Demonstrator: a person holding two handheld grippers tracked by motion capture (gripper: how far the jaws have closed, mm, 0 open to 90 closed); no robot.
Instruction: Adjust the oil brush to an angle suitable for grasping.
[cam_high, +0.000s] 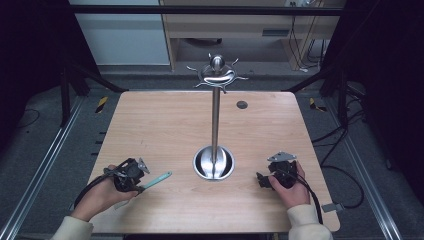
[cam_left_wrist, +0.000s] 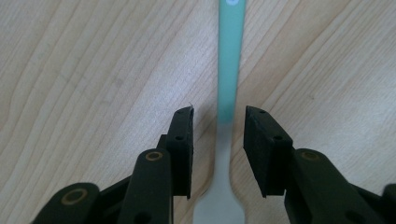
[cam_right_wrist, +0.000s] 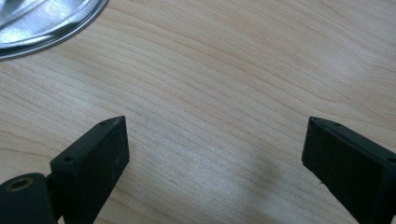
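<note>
Surface: light wood table (cam_high: 165, 125), rounded corners, one small dark round plug (cam_high: 242, 104) near far edge. Room dim; grey floor, metal rails both sides, pale cabinet behind.

Counts: one steel stand (cam_high: 215, 120) with round base and hooked top; one teal-handled utensil (cam_high: 156, 179); two grippers.

Left gripper (cam_left_wrist: 218, 122): jaws slightly apart, straddling the utensil handle on the table, pads not touching it. Right gripper (cam_right_wrist: 215, 140): jaws spread wide over bare wood beside stand base

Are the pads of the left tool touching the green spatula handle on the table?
Apart. In the left gripper view, the spatula handle lies between the left tool pads, with bare wood visible on both sides.
</note>
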